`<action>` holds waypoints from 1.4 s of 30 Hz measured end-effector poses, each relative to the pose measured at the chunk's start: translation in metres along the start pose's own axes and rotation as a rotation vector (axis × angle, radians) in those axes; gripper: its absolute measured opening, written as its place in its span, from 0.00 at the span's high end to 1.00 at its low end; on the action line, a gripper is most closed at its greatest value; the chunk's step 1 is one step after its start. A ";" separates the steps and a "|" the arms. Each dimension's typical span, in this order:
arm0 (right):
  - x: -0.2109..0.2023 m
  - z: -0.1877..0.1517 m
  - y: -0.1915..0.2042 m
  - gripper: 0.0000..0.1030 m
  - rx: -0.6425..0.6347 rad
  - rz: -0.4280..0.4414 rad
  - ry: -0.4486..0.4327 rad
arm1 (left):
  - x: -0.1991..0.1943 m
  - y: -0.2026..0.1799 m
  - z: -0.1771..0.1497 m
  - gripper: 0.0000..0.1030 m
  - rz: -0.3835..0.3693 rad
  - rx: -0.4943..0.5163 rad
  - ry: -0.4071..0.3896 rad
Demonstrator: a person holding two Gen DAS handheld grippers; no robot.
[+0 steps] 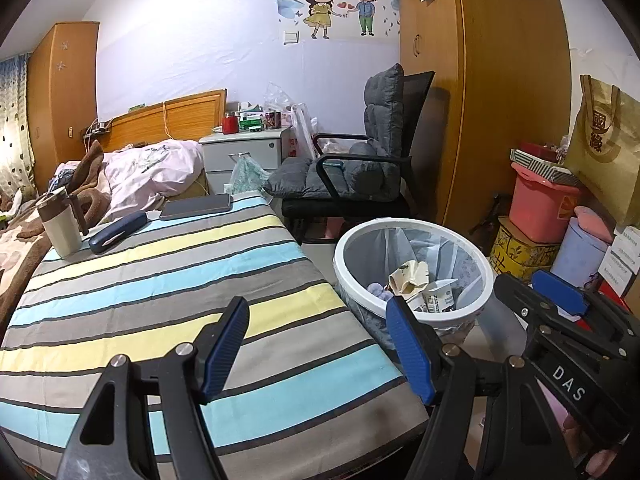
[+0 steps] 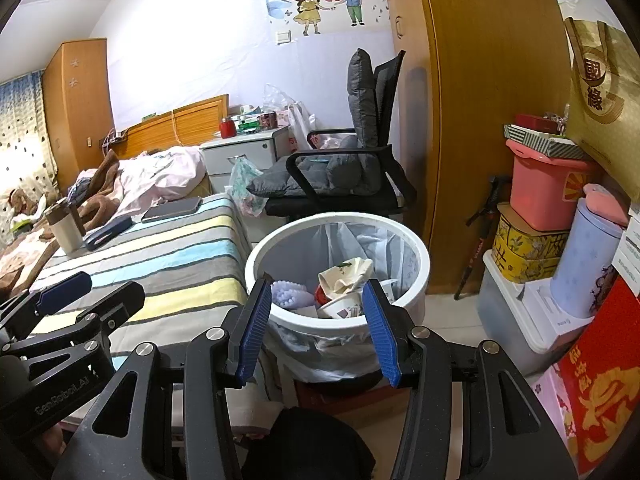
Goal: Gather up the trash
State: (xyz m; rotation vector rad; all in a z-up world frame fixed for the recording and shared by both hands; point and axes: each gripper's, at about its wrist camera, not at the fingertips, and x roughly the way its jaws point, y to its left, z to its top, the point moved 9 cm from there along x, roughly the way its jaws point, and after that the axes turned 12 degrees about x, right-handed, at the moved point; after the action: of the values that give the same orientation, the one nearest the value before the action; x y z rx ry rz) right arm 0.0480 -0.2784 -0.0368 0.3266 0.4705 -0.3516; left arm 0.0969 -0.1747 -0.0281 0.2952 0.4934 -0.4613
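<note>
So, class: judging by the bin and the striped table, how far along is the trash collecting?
Done: the white bin already holds a crumpled paper bag and cups. In hand: nothing; left gripper and right gripper are open and empty. Left: the striped table shows only a tumbler, glasses case and phone, no obvious litter.

1. We see a bright room in both wrist views, with colours clear and little noise.
2. The white wall glares, nearly blown out, most strongly in the right wrist view.
3. Daylight glows through the curtain at the left edge.
4. The chair casts a soft shadow on the wardrobe.
5. Fisheye distortion bends the wardrobe edges, and black vignetting fills the corners.
6. Focus is sharp throughout; we find no motion blur.
</note>
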 end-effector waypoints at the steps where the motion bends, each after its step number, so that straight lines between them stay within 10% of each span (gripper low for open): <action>1: 0.000 0.000 0.000 0.52 -0.001 -0.001 0.001 | 0.000 0.000 0.000 0.29 0.001 -0.001 0.001; 42: 0.000 -0.003 0.002 0.52 -0.003 -0.001 0.007 | -0.003 0.004 -0.002 0.26 0.024 -0.021 -0.007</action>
State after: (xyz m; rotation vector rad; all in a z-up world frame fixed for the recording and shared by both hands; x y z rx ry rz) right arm 0.0480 -0.2752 -0.0384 0.3252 0.4779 -0.3511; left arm 0.0958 -0.1697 -0.0282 0.2792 0.4873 -0.4329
